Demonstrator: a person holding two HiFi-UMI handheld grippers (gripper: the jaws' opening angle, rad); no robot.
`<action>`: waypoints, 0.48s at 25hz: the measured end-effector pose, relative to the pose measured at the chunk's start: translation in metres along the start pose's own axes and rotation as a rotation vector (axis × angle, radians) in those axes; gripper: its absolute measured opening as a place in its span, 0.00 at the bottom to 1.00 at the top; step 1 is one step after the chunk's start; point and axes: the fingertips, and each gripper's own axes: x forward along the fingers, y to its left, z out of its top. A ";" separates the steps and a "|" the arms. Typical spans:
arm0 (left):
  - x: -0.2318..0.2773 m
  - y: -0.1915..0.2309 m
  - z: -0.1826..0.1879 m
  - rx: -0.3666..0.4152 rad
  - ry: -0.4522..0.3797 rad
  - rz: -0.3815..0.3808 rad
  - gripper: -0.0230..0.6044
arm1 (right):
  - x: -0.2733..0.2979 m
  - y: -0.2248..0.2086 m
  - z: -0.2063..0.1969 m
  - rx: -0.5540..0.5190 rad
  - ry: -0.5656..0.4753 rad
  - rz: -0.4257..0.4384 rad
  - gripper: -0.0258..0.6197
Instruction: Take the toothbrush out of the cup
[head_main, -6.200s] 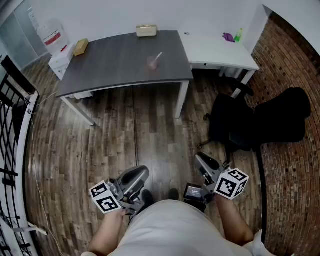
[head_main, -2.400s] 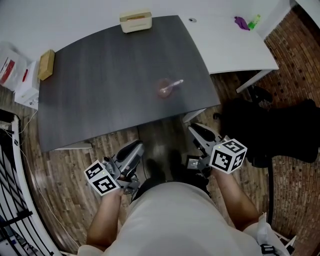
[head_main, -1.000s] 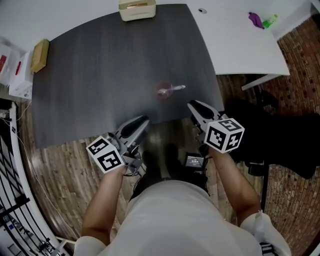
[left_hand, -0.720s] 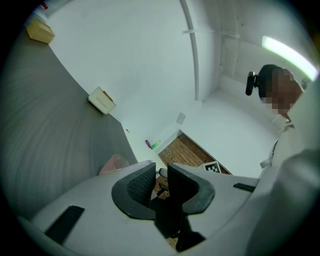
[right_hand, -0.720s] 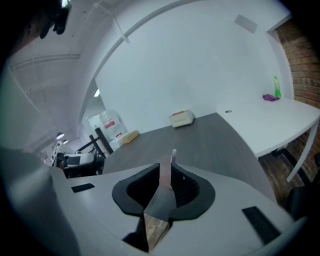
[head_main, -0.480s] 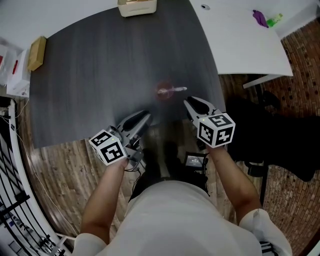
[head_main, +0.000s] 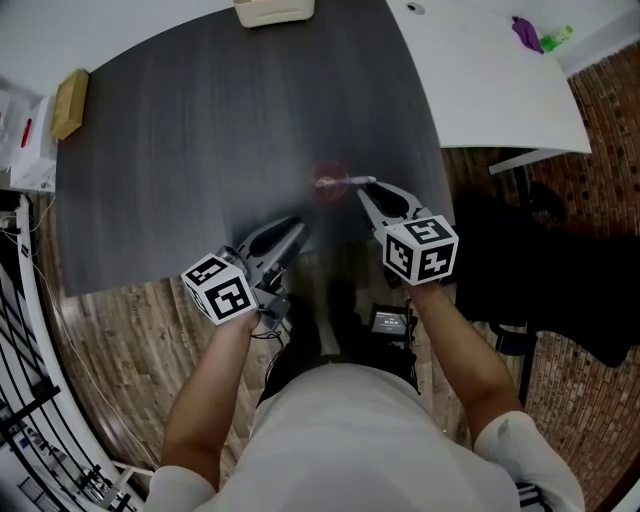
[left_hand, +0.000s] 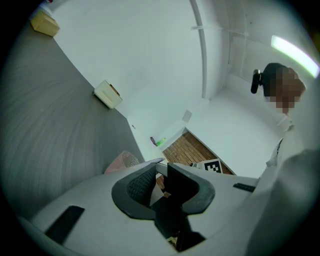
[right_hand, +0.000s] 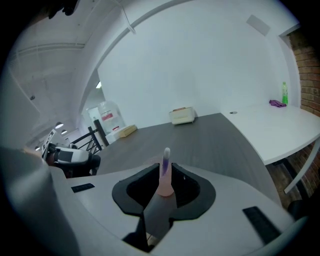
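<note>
A translucent pink cup (head_main: 327, 185) stands near the front edge of the dark grey table (head_main: 200, 130). A toothbrush (head_main: 356, 181) leans out of it to the right. My right gripper (head_main: 367, 190) is open, its tips just right of the cup at the brush's end. In the right gripper view the toothbrush (right_hand: 165, 162) rises upright from the cup (right_hand: 164, 187) in the gap between the open jaws of the right gripper (right_hand: 164, 175), untouched. My left gripper (head_main: 290, 228) is open over the table's front edge, left of the cup. The left gripper (left_hand: 159, 170) shows the cup (left_hand: 122, 162) off to its left.
A beige box (head_main: 272, 10) sits at the table's far edge and a tan block (head_main: 68, 103) at its left end. A white desk (head_main: 490, 70) adjoins on the right, carrying small purple and green items (head_main: 532, 34). A black chair (head_main: 560, 270) stands right; a black railing (head_main: 15, 330) left.
The person has walked up to the table. Both grippers have come forward, and the right one has closed in on the cup until its tips flank the toothbrush.
</note>
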 end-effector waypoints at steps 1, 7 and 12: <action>0.001 0.001 0.000 -0.001 0.002 0.000 0.12 | 0.002 -0.001 0.001 -0.004 -0.003 -0.005 0.12; 0.007 0.000 -0.003 -0.003 0.008 -0.006 0.12 | 0.011 0.002 0.005 -0.037 -0.017 0.002 0.13; 0.009 -0.001 -0.002 -0.003 0.009 -0.011 0.12 | 0.017 0.001 0.007 -0.042 -0.016 -0.010 0.13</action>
